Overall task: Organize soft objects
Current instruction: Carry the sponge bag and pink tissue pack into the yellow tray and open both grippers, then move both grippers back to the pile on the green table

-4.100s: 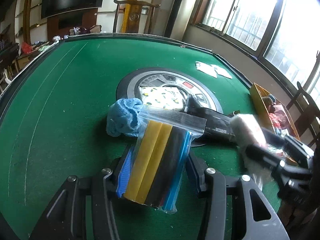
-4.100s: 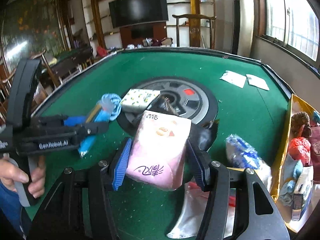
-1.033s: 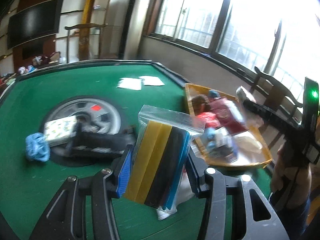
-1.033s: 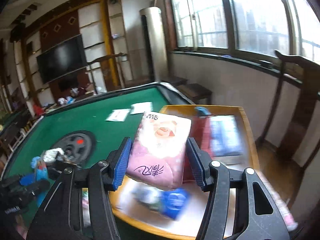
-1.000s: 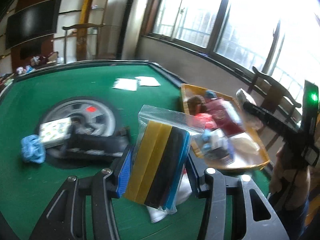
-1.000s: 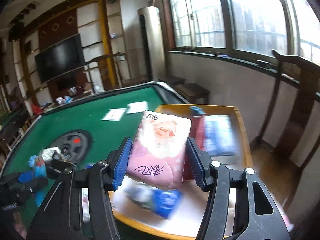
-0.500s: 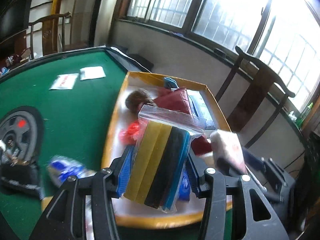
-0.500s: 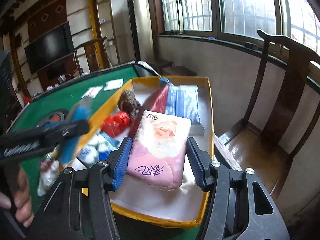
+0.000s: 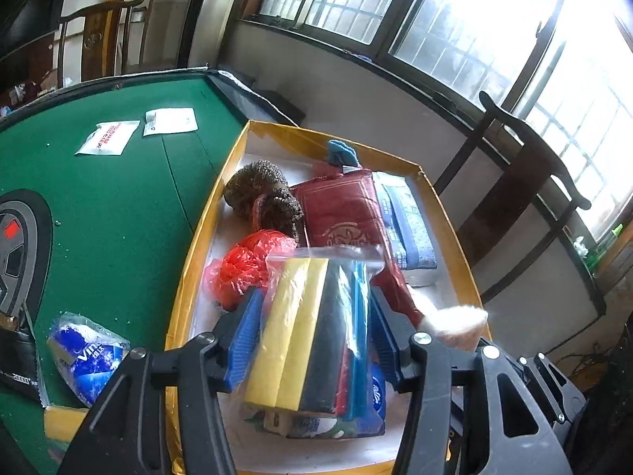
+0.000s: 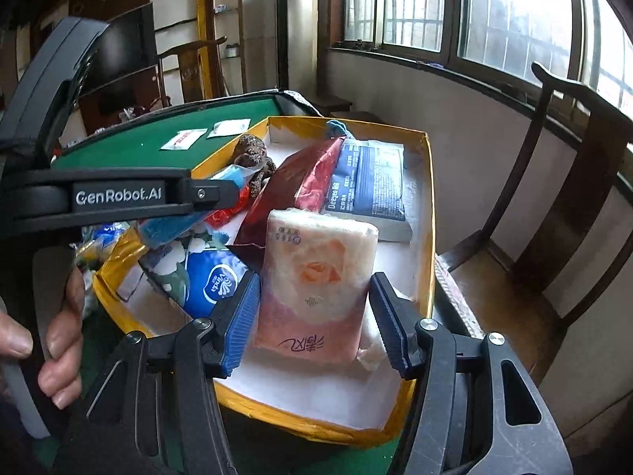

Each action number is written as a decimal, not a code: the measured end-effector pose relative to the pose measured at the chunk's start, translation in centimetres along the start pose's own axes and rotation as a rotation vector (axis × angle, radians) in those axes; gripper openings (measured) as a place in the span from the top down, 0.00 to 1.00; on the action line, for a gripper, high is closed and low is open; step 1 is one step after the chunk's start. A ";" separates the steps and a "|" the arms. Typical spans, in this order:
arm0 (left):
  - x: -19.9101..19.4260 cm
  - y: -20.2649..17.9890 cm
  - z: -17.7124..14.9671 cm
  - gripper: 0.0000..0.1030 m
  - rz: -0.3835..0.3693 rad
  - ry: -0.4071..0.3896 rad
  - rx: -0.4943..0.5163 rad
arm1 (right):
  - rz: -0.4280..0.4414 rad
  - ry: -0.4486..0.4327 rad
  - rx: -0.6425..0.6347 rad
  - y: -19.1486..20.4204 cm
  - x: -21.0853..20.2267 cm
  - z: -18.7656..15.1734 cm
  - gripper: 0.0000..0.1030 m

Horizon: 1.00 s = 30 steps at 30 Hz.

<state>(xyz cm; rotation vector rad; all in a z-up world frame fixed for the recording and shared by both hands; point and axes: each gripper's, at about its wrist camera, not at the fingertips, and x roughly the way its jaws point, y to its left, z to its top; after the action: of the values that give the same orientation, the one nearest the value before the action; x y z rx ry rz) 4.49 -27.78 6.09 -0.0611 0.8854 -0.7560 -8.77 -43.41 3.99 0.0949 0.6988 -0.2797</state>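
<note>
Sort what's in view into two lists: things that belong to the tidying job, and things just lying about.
Job:
- zip bag of sponges, in left gripper
- pink tissue pack, between the fingers of right gripper
- yellow box, holding soft items
- blue tissue pack, on the table beside the box

Lying about:
- white packets
- wooden chair
</note>
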 end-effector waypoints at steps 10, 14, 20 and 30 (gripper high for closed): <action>-2.6 -0.6 0.3 0.42 -0.046 -0.054 0.008 | 0.019 -0.070 0.013 0.1 -3.2 0.4 0.44; -5.0 -0.2 -0.2 0.42 -0.036 -0.098 0.027 | 0.008 -0.122 0.022 0.4 -5.1 0.7 0.44; -8.9 2.6 -0.9 0.42 -0.003 -0.141 0.017 | 0.140 -0.132 0.043 2.0 -6.7 1.2 0.44; -16.5 13.1 -3.4 0.42 0.186 -0.206 -0.060 | 0.161 -0.126 -0.133 10.1 -6.3 0.9 0.44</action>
<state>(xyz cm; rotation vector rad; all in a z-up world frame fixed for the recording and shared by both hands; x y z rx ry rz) 3.01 -6.92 10.56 -0.1062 0.7061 -0.5384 -9.91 -32.47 8.71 0.0067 0.5795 -0.0841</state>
